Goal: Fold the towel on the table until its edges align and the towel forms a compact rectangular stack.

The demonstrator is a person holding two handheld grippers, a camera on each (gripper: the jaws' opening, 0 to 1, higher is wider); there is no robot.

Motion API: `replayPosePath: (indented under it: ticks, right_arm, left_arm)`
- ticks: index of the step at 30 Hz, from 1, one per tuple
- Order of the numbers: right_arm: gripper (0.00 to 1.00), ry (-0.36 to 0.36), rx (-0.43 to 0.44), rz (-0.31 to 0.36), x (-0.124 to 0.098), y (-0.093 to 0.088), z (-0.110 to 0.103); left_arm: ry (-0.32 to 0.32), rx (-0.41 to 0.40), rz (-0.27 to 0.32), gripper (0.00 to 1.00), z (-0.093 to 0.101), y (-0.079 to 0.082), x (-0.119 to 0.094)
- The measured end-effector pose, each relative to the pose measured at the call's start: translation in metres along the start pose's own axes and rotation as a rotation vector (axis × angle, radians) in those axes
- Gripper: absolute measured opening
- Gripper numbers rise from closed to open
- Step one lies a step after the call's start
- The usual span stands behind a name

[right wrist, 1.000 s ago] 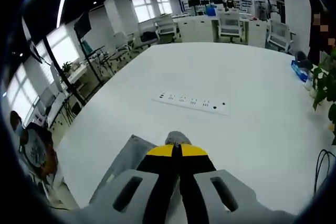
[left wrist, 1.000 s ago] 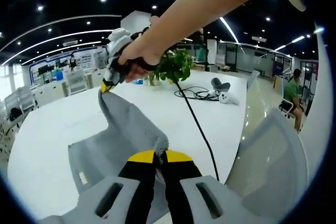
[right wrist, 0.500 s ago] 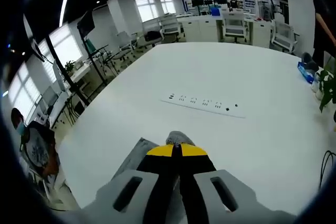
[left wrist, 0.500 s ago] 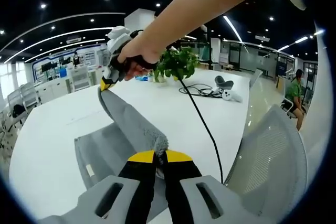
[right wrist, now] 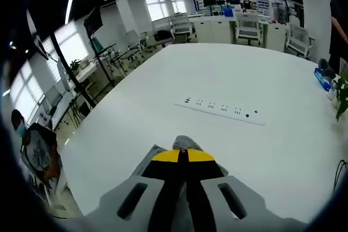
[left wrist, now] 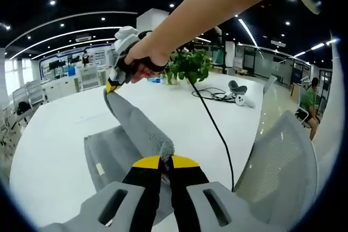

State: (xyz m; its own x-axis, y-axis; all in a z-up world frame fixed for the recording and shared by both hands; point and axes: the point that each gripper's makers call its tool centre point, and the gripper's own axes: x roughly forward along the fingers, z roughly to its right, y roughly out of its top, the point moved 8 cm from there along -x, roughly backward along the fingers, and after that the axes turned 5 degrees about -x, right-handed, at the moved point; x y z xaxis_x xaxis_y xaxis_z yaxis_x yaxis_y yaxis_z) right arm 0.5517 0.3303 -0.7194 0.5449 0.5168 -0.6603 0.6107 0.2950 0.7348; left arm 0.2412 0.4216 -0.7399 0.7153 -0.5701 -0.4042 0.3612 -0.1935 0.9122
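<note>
A grey towel (left wrist: 122,150) hangs lifted over the white table (left wrist: 54,134), its top edge stretched between the two grippers. My left gripper (left wrist: 165,160) is shut on one corner of the towel. In the left gripper view the right gripper (left wrist: 112,86), held in a person's hand (left wrist: 142,61), pinches the far corner of the same edge. In the right gripper view my right gripper (right wrist: 181,154) is shut on the towel (right wrist: 185,142), a bit of grey cloth showing past the yellow tips and more hanging below left.
A white power strip (right wrist: 222,109) lies on the table ahead in the right gripper view. A potted plant (left wrist: 187,66), a black cable (left wrist: 215,129) and a white controller (left wrist: 239,100) sit on the table. A grey mesh chair (left wrist: 280,161) stands at the right.
Both grippers keep hold of the towel. The towel has been carried a little further over the table, with the power strip sliding right in the right gripper view.
</note>
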Motion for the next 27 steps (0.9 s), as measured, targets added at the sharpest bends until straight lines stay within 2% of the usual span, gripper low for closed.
replayPosePath:
  ticks: [8, 18, 27]
  right_arm:
    - [0.00, 0.016, -0.009, -0.009, 0.008, -0.005, -0.014]
    - [0.00, 0.025, -0.018, -0.014, 0.022, 0.001, -0.018]
    - [0.00, 0.033, -0.033, -0.019, 0.029, -0.002, -0.029]
  left_arm:
    - [0.002, -0.006, -0.031, 0.05, -0.004, -0.007, -0.004]
    - [0.027, -0.018, -0.049, 0.05, -0.013, -0.010, -0.008]
    - [0.044, -0.019, -0.073, 0.05, -0.019, -0.020, -0.013]
